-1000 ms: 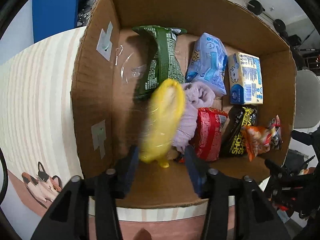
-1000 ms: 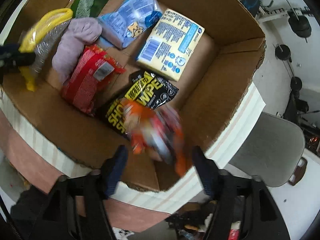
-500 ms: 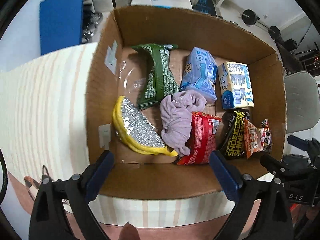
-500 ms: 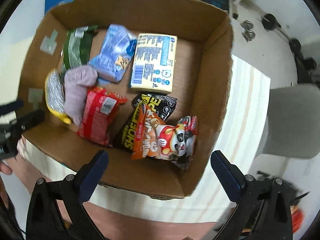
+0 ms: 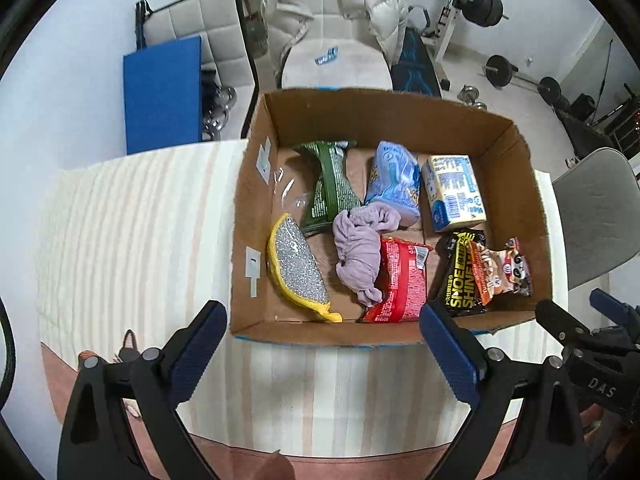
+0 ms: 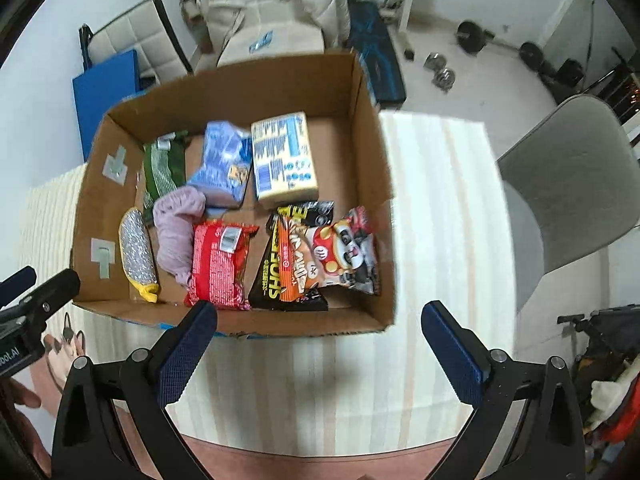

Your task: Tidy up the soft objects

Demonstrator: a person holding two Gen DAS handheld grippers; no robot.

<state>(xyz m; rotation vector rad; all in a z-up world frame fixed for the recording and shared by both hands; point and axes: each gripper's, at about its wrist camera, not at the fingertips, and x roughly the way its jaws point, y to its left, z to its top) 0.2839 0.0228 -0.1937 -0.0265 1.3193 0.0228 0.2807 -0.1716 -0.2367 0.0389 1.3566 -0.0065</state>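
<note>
Pulled back from the cardboard box, both tongs, gaping empty over the striped surface.
Yellow scrubber and orange snack bag lying inside; seemingly finishing, or needing another soft item.

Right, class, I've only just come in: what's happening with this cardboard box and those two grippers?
A person with two handheld grippers is sorting soft items into a cardboard box. Both the left gripper and the right gripper are open and empty, held back over the striped tablecloth. Inside the box lie a yellow scouring pad, a lilac cloth, a red packet and an orange snack bag.
</note>
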